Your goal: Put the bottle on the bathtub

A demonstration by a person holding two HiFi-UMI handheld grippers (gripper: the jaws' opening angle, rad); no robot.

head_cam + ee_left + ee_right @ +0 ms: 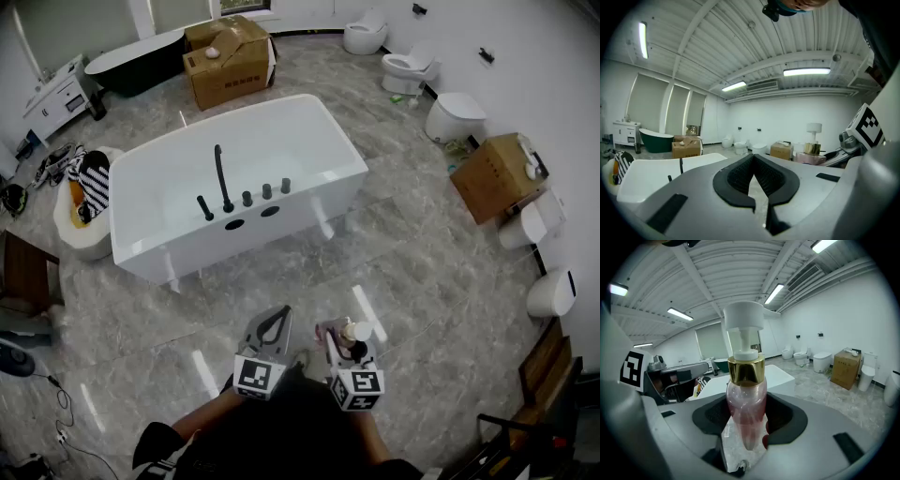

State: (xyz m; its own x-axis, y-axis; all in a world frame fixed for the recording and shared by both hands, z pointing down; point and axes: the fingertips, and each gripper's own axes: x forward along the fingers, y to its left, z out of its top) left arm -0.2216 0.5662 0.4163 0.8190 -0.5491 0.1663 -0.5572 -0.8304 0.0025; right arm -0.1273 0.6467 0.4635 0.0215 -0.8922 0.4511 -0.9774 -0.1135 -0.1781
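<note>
our right tool [746, 405] clamps the bottle [746, 392] at its smooth, likely slippery belly. our left tool [752, 158] is together, empty. tub [309, 141] at twelve o'clock.

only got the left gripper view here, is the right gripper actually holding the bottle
Observer: Yes. The right gripper view shows the right gripper with its fingers closed on the pink bottle, pump on top.
Operator: where's room to set it down
Observer: The head view shows a black tap and knobs along the bathtub on its near rim; the rest of that rim is bare.
Operator: close enough to reach it
Observer: Not yet. In the head view a stretch of floor lies between the right gripper and the bathtub.
</note>
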